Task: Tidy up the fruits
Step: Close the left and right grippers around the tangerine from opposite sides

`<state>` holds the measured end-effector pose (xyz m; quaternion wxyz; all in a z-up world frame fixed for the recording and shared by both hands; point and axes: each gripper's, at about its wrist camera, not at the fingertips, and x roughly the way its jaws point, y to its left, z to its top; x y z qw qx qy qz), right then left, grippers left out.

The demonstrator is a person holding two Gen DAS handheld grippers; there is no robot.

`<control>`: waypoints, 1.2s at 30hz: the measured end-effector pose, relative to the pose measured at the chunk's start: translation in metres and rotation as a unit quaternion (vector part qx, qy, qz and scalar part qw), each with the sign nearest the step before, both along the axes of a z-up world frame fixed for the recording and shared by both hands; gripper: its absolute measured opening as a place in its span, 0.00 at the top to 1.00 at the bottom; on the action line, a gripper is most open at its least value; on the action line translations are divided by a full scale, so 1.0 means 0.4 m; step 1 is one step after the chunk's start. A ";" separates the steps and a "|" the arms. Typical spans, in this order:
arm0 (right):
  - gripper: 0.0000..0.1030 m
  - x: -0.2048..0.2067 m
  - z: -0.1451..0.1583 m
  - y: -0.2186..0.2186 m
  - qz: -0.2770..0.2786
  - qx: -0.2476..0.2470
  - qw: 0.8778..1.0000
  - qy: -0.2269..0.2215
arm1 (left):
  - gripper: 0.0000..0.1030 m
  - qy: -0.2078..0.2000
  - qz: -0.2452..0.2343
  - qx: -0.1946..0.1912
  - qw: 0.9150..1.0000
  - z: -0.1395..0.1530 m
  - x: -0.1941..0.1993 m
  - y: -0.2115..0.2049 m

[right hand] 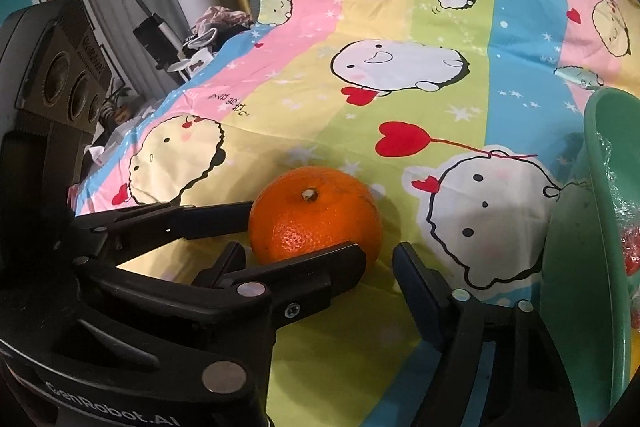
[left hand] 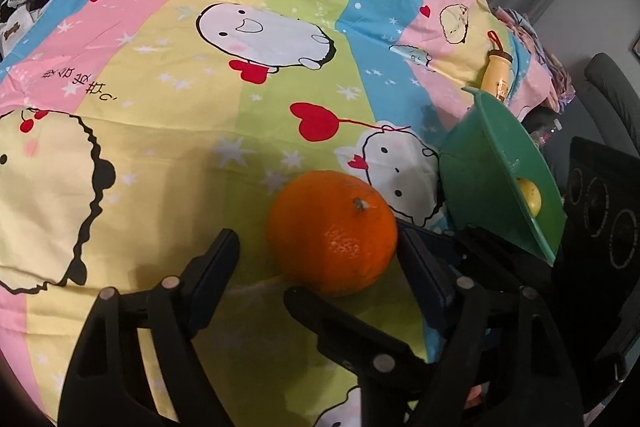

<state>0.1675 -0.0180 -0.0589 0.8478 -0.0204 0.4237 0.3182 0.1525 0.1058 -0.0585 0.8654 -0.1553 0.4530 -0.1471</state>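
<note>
Both grippers, left point(left hand: 316, 259) and right point(right hand: 316, 267), spread wide, flank one orange point(left hand: 332, 233) on the bedsheet point(left hand: 180, 107); neither visibly pinches it. Green bowl point(left hand: 496, 163) sits near the bed's right edge.

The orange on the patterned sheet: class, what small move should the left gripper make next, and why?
Probably close the left gripper on the orange: the fruit already sits between its open fingers, with a gap at one finger, and it is not yet in the green bowl.
</note>
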 end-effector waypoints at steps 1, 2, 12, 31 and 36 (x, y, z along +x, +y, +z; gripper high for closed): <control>0.25 0.002 -0.001 0.000 0.000 0.000 1.000 0.001 | 0.25 0.001 -0.002 -0.001 1.000 0.001 0.001 -0.001; 0.26 0.004 -0.003 0.002 -0.001 -0.003 1.000 0.002 | 0.26 0.001 -0.003 0.000 1.000 0.000 0.002 -0.004; 0.34 0.010 -0.012 0.009 0.004 -0.006 1.000 0.001 | 0.35 0.002 -0.009 -0.012 1.000 -0.005 0.006 -0.010; 0.35 -0.010 -0.003 0.008 0.008 -0.005 1.000 -0.008 | 0.35 -0.005 -0.004 -0.008 1.000 -0.002 -0.007 -0.012; 0.35 -0.023 0.002 0.005 0.011 -0.002 1.000 -0.011 | 0.35 -0.009 -0.003 -0.004 1.000 0.006 -0.017 -0.014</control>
